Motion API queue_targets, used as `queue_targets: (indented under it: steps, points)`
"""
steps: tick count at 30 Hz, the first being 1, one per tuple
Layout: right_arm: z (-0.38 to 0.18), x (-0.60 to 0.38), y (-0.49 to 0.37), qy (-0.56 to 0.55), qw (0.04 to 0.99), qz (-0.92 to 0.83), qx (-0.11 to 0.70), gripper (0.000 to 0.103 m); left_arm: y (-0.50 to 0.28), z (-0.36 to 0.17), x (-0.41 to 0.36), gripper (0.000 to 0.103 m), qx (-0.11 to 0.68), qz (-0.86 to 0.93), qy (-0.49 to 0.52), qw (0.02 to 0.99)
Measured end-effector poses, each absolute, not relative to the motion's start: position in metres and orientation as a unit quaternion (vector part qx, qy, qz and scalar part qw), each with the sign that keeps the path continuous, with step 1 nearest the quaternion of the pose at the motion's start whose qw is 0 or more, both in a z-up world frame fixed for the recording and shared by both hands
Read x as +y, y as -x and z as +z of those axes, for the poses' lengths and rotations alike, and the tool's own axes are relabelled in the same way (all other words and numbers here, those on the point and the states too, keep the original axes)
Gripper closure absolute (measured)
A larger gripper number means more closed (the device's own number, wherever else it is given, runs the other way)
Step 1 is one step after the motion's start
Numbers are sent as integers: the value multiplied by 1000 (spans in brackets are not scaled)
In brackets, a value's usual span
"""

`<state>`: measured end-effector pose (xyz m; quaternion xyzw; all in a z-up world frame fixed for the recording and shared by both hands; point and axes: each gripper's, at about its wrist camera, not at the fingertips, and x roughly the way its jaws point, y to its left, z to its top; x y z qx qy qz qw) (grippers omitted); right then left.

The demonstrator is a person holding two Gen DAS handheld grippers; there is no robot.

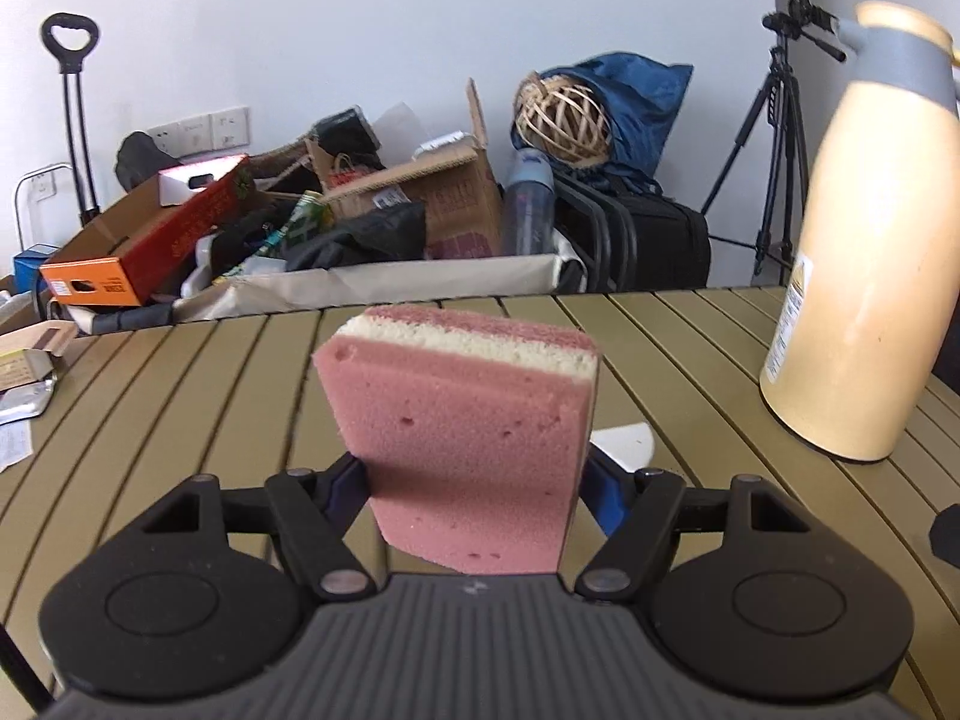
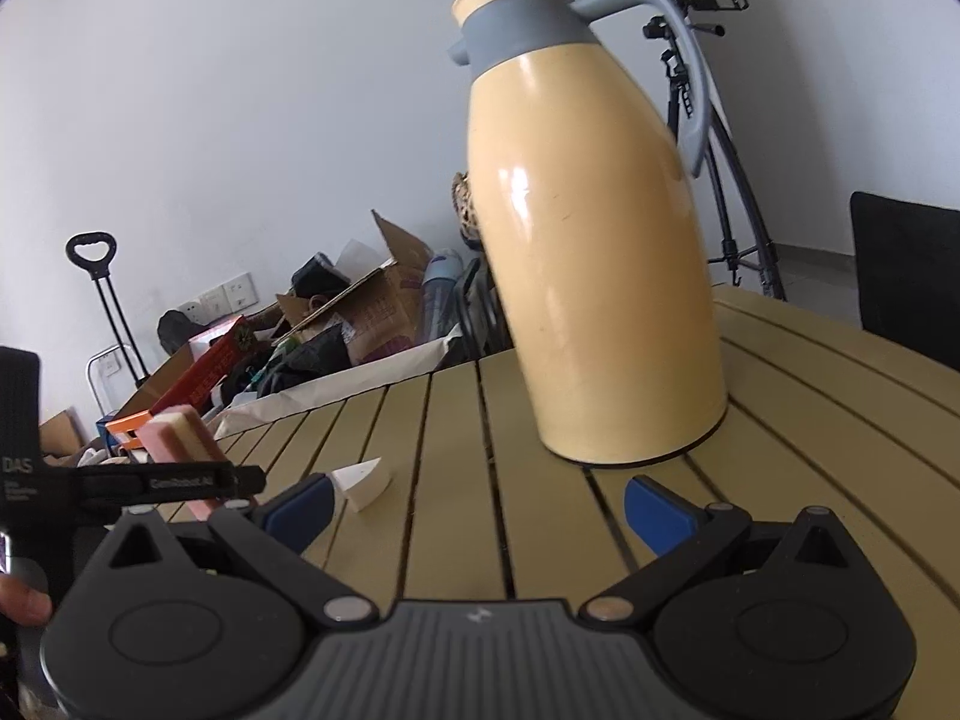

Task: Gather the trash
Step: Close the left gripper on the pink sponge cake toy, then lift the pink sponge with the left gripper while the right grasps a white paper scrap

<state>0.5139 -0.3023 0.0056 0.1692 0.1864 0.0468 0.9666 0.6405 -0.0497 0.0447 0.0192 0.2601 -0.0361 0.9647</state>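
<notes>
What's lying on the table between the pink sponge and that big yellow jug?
A small white wedge-shaped scrap lies on the slats between the sponge and the jug; the right wrist view shows it best.

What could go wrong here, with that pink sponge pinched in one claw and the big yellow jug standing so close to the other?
The right gripper is open, close in front of the tall thermos jug; a careless sweep might knock it over. The left gripper is shut on the soft sponge, which could flex and slip out. The small white scrap lies flat on the slatted table, so pinching it may be fiddly.
</notes>
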Motion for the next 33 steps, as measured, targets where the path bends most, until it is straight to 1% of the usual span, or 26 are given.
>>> queue_targets:
  steps: [4, 7, 12, 14, 19, 21, 22, 26, 28, 29, 30, 31, 33]
  points:
    - [13, -286, -524, -172, 965, 69, 186, 0, -630, 55, -23, 30, 249, -22, -6, 968]
    - [20, -266, -537, -148, 968, 79, 189, 0, -623, 59, -1, 30, 244, -7, 0, 970]
    - [21, -230, -570, -105, 961, 90, 237, 0, -613, 62, 39, 30, 243, 23, 4, 970]
    - [20, -217, -585, -93, 959, 90, 253, 2, -610, 63, 56, 30, 242, 38, 10, 969]
    - [15, -184, -628, -25, 952, 59, 300, 19, -608, 66, 90, 30, 242, 62, 31, 968]
    - [11, -178, -645, -17, 947, 49, 316, 33, -605, 67, 100, 30, 239, 66, 35, 968]
    - [9, -177, -652, -18, 945, 44, 323, 37, -604, 67, 103, 30, 238, 66, 37, 968]
    - [2, -172, -676, -21, 939, 33, 343, 41, -601, 66, 113, 30, 238, 67, 42, 968]
    - [0, -168, -684, -16, 937, 28, 347, 55, -600, 66, 117, 30, 237, 66, 46, 968]
    - [-1, -165, -688, -11, 936, 27, 351, 59, -599, 66, 117, 30, 236, 67, 46, 968]
    - [-3, -163, -690, -8, 934, 29, 355, 68, -599, 65, 119, 30, 236, 69, 47, 968]
    - [-3, -161, -691, -7, 933, 32, 358, 70, -599, 65, 120, 30, 237, 70, 49, 968]
    - [-2, -159, -689, 1, 935, 29, 353, 72, -597, 66, 121, 30, 239, 72, 51, 967]
